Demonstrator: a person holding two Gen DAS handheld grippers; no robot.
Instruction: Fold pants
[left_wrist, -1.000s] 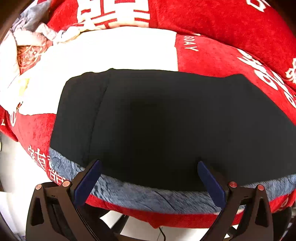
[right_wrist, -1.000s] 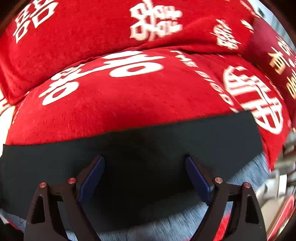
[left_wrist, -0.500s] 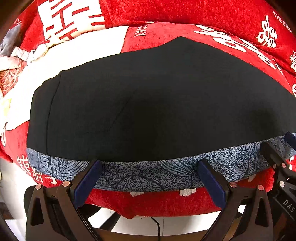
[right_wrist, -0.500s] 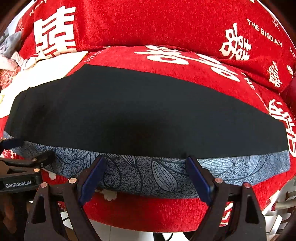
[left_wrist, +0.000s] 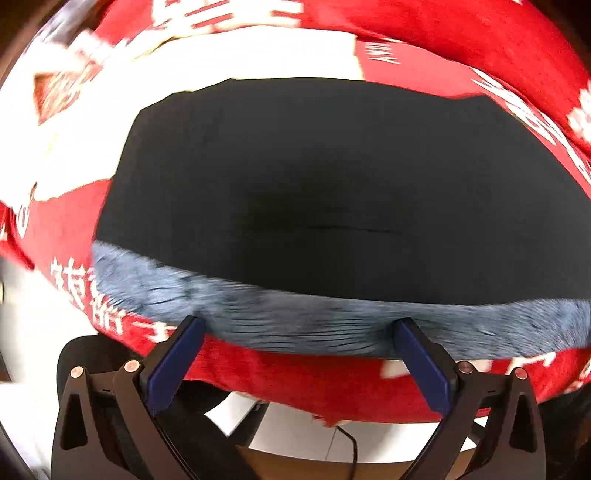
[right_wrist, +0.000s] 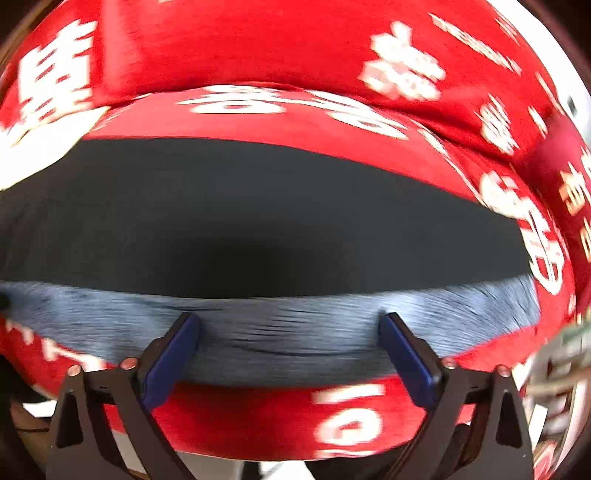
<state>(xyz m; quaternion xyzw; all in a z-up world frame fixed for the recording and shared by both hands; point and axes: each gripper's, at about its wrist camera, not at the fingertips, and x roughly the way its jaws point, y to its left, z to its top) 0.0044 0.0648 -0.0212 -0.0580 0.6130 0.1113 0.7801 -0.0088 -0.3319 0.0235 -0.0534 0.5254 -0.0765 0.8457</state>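
Black pants (left_wrist: 332, 192) lie flat across a red cushion, with a grey-blue patterned strip (left_wrist: 295, 321) showing along their near edge. They also show in the right wrist view (right_wrist: 258, 229), with the same strip (right_wrist: 277, 325). My left gripper (left_wrist: 299, 332) is open and empty, its fingertips at the near edge of the grey-blue strip. My right gripper (right_wrist: 288, 328) is open and empty, its fingertips at the same strip farther right. Both views are motion-blurred.
The red cushion (right_wrist: 258, 40) with white characters rises behind the pants as a backrest. A white cloth area (left_wrist: 221, 55) lies at the far left. White floor and a black cable (left_wrist: 343, 439) show below the cushion's front edge.
Both grippers have moved in toward the pants' near edge since half a second ago and are still moving. The other gripper is no longer visible in either view. Both stay open.
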